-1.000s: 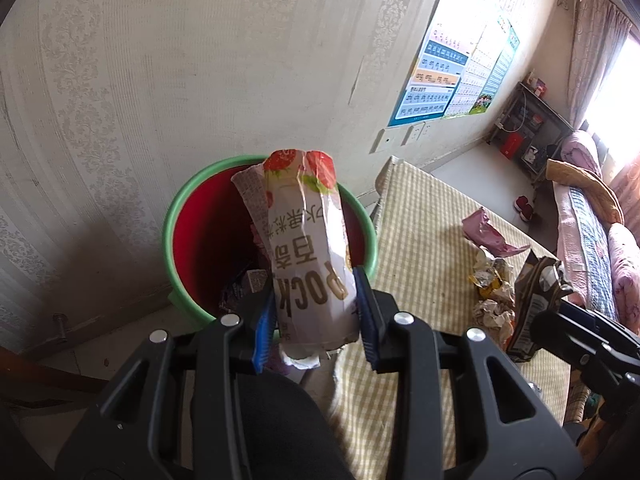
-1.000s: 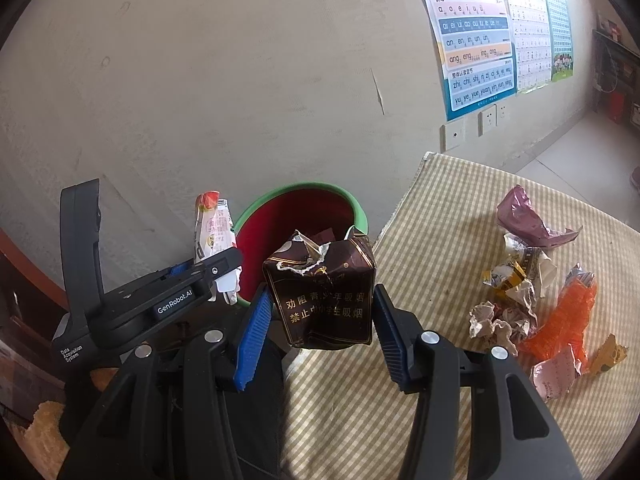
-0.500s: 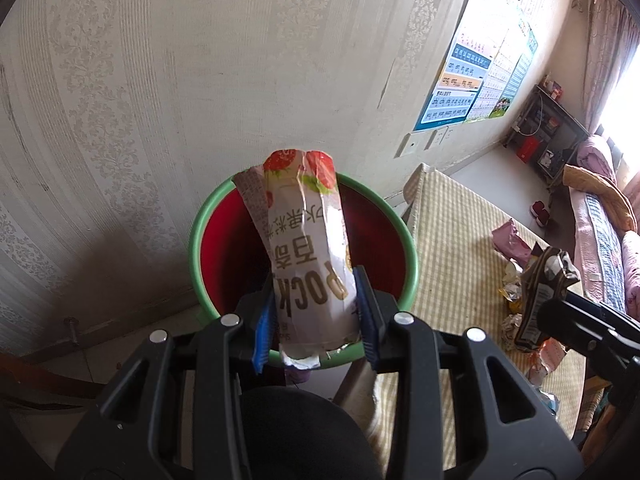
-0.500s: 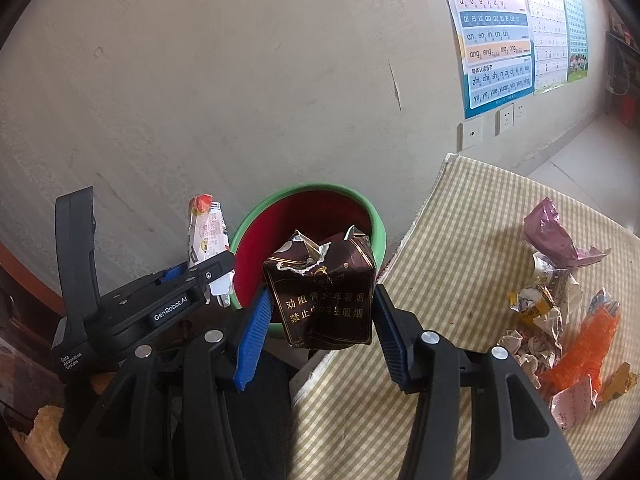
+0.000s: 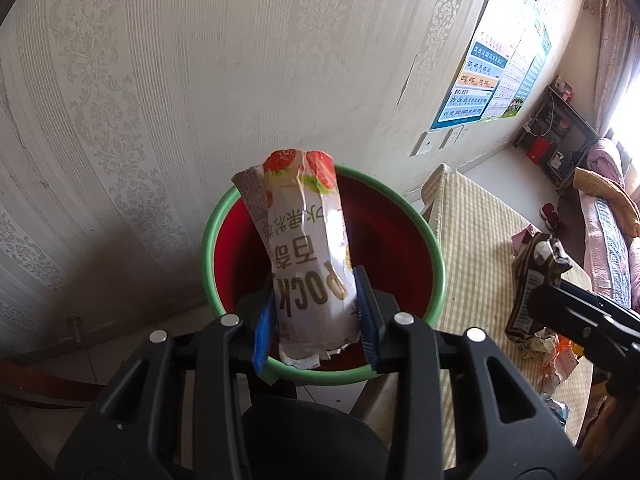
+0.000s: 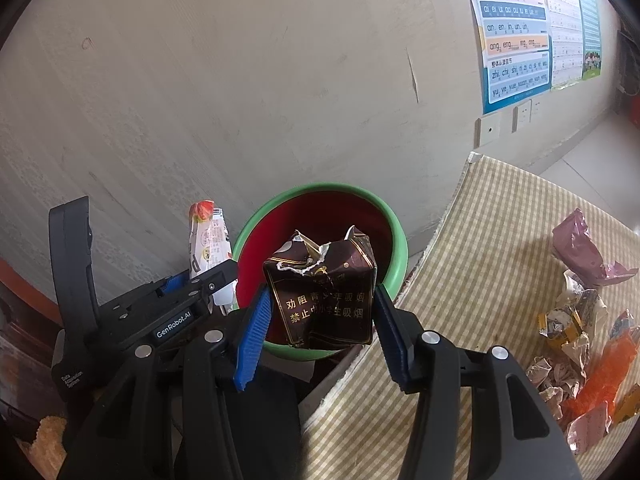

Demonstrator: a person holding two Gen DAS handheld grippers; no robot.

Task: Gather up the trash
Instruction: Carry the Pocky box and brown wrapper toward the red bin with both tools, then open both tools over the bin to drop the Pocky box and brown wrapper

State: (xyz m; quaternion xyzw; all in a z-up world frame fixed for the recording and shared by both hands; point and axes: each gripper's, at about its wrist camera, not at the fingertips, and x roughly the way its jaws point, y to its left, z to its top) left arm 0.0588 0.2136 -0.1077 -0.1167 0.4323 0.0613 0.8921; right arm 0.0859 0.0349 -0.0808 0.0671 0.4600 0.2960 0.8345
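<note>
My left gripper (image 5: 316,312) is shut on a white snack wrapper (image 5: 308,248) with strawberries printed at its far end. It hangs directly over the red bin with a green rim (image 5: 434,248). My right gripper (image 6: 320,312) is shut on a crumpled dark brown cigarette pack (image 6: 324,300), held over the near rim of the same bin (image 6: 394,236). The right wrist view shows the left gripper (image 6: 200,284) and its wrapper (image 6: 208,240) just left of the bin. In the left wrist view the brown pack (image 5: 532,280) appears at the right.
A table with a checked yellow cloth (image 6: 480,260) stands right of the bin. Several crumpled wrappers (image 6: 576,320) lie on it, among them a pink bag (image 6: 576,248) and an orange piece (image 6: 608,368). A papered wall (image 5: 200,80) with posters (image 6: 516,32) runs close behind the bin.
Both grippers have moved toward the bin with their loads; the left one's wrapper now hangs over the bin's middle and the right one's pack over its near rim. Neither grip has changed.
</note>
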